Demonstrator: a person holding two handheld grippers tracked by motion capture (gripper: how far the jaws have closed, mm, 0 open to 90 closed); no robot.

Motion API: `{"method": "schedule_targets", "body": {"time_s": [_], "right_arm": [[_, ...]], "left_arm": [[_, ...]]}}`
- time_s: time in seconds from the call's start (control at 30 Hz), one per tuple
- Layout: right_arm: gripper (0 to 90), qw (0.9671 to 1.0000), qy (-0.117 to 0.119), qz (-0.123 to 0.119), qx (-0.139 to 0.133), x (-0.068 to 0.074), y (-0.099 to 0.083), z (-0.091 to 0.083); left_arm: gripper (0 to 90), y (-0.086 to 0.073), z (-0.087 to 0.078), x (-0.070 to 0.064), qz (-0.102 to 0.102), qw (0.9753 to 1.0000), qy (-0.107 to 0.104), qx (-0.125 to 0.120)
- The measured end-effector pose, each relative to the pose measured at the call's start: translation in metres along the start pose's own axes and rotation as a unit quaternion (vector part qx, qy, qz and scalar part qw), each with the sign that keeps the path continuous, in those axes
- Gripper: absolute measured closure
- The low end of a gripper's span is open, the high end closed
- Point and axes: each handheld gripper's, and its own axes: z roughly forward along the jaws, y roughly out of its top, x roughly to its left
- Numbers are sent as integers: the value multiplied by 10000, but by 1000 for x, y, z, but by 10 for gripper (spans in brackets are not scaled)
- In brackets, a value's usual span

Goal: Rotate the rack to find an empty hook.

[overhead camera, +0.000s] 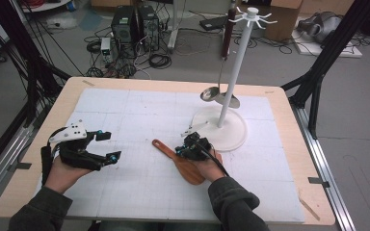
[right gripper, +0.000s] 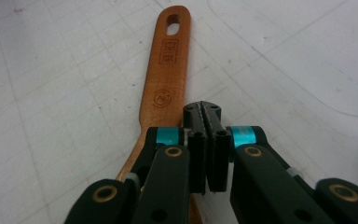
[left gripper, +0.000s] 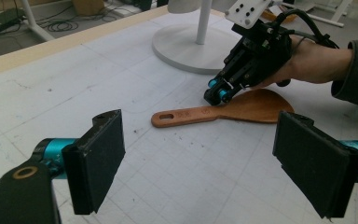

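**A:** How do the fingers of the right gripper point(right gripper: 204, 112) stand?

**B:** Pressed together, pad against pad, with nothing between them. Their tips hover just beside the right edge of the wooden spatula's point(right gripper: 165, 79) handle, near where it widens toward the blade; I cannot tell whether they touch the wood.

**A:** And the spatula itself?

**B:** Flat on the white gridded mat point(overhead camera: 125, 110) that covers the desk point(overhead camera: 289, 110), near the middle, handle with its hanging hole pointing away to the left, blade toward the person.

**A:** The left gripper point(overhead camera: 107, 146)?

**B:** Its fingers point(left gripper: 95, 158) are spread wide apart, holding nothing, well to the left of the spatula and aimed at it.

**A:** What lies farther out?

**B:** Just behind the right gripper, the round white base of a utensil stand point(overhead camera: 231, 96), with a metal ladle point(overhead camera: 211, 93) hanging from one of its hooks, bowl down near the mat.
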Motion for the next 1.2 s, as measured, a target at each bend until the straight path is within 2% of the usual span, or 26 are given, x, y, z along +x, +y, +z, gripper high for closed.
{"method": "schedule_targets", "body": {"time_s": [0.37,0.53,0.63,0.83,1.0,1.2], "right_arm": [[894,9993,351,-69,53,12,1,4],[892,9989,403,-234,108,19,2,5],[846,9991,388,-178,74,18,3,3],[769,9988,435,-229,-62,22,6,-3],[688,9985,508,-207,-53,28,7,-3],[614,9982,502,-316,33,34,8,3]], "left_arm": [[171,0,0,0,3,10000,-12,7],[171,0,0,0,6,10000,5,-4],[171,0,0,0,4,10000,7,-6],[171,0,0,0,-4,10000,0,10],[172,0,0,-1,15,10000,-7,27],[171,0,1,0,17,10000,-12,37]]}}
